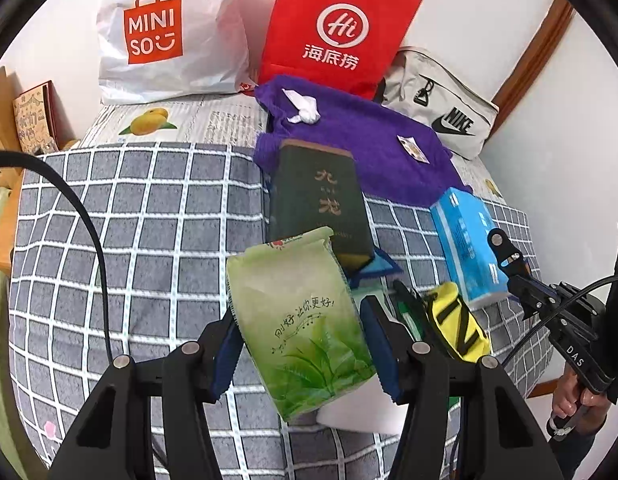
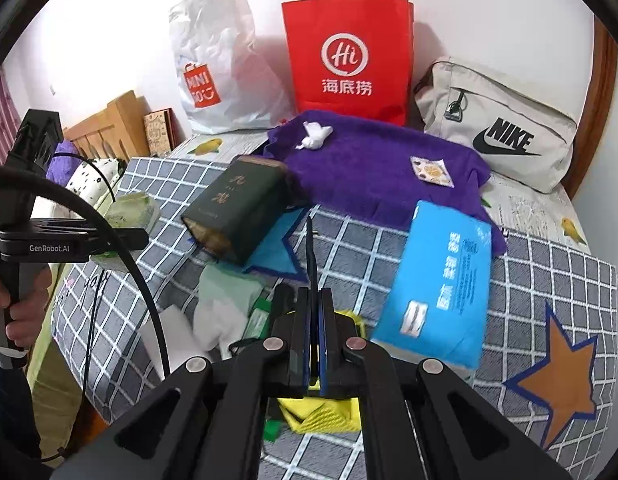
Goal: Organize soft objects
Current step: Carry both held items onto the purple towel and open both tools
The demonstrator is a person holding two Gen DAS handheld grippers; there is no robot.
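Green tissue pack (image 1: pixel 301 332) pinched across its middle by the left gripper (image 1: pixel 301 344), clear of the bed (image 1: pixel 129 208), probably to carry it off for sorting. Right gripper (image 2: pixel 315 336) with fingers pressed together, a thin dark strap (image 2: pixel 310 252) apparently nipped between them above the yellow pouch (image 2: pixel 325 412). Blue tissue pack (image 2: pixel 437 280) lying slantwise just beside. Checked quilt underneath; purple towel (image 2: pixel 373 168), dark green box (image 2: pixel 237 208), red paper bag (image 2: pixel 349 60) and white wall (image 2: pixel 489 12) behind.
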